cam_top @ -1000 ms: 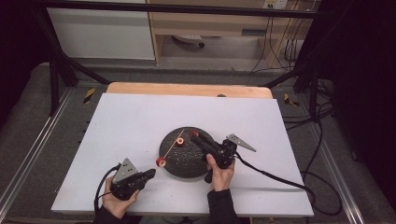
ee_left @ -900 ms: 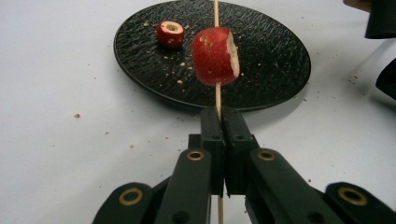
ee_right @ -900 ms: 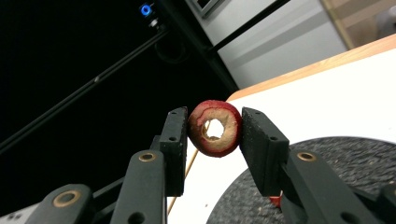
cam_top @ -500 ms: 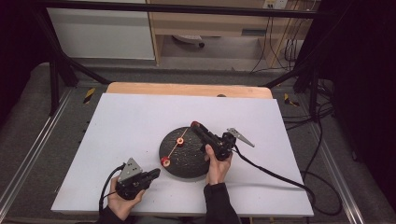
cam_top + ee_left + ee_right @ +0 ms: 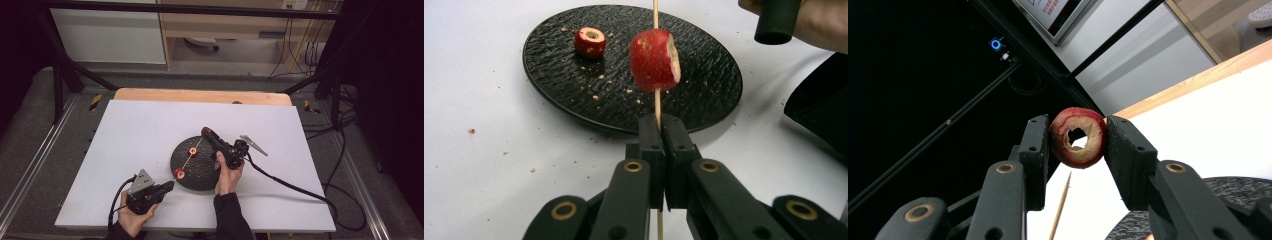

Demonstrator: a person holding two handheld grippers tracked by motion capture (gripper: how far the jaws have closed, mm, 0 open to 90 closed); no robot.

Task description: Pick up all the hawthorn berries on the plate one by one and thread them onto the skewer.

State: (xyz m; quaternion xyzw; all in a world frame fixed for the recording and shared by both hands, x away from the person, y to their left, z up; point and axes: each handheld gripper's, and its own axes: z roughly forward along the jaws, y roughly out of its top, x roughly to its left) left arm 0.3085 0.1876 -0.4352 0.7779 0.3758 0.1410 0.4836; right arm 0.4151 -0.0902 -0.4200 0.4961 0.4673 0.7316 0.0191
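Observation:
A black plate (image 5: pixel 200 170) lies mid-table. My left gripper (image 5: pixel 169 186) (image 5: pixel 663 145), at the plate's near-left edge, is shut on a thin wooden skewer (image 5: pixel 656 102). The skewer slants up over the plate, with a red cored fruit piece (image 5: pixel 655 60) (image 5: pixel 179 173) threaded on it. A second red piece (image 5: pixel 590 41) (image 5: pixel 192 151) lies on the plate beside the skewer. My right gripper (image 5: pixel 206 132) (image 5: pixel 1078 137) is raised over the plate's far side, shut on a red ring-shaped fruit piece (image 5: pixel 1079 150) with a hole through its middle. The skewer's pointed tip (image 5: pixel 1062 200) shows just below that ring.
White table surface (image 5: pixel 135 135) surrounds the plate, with crumbs scattered on and near the plate. A wooden edge (image 5: pixel 200 96) runs along the table's far side. The right gripper's cable (image 5: pixel 290 182) trails off to the right. Black frame bars stand behind the table.
My right gripper has lifted the ring piece up and away toward the skewer's far end. The left gripper has shifted slightly right with the skewer.

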